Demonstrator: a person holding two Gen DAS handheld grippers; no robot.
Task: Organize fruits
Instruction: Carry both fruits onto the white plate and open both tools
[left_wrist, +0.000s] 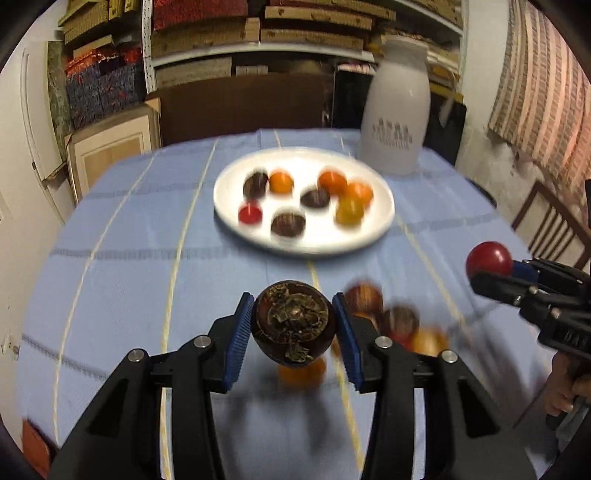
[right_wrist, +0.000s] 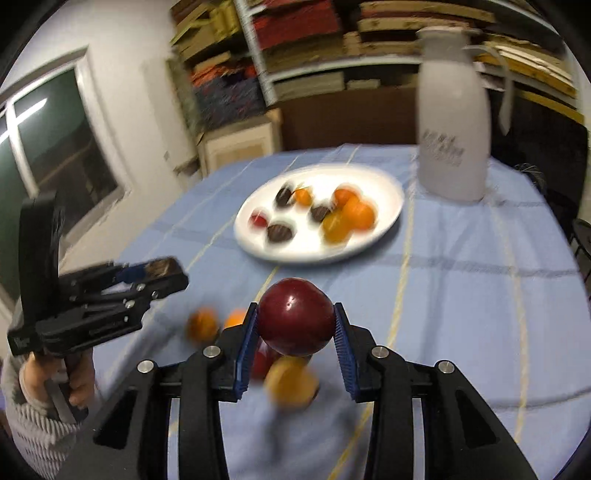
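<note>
**Blue-clothed table, plate and jug**

The table (left_wrist: 110, 280) wears a light blue cloth with pale stripes. A white plate (left_wrist: 380, 218) sits at center; a white jug (left_wrist: 395, 110) stands at its two o'clock. Loose fruits (left_wrist: 400, 325), blurred, lie at the plate's five o'clock.

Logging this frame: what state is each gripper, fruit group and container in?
Left gripper: shut on mangosteen, lifted.
Right gripper: shut on plum, lifted.
Plate: holds eight fruits.
Loose fruits: on cloth, unsorted.
Jug: upright, lidded.
</note>
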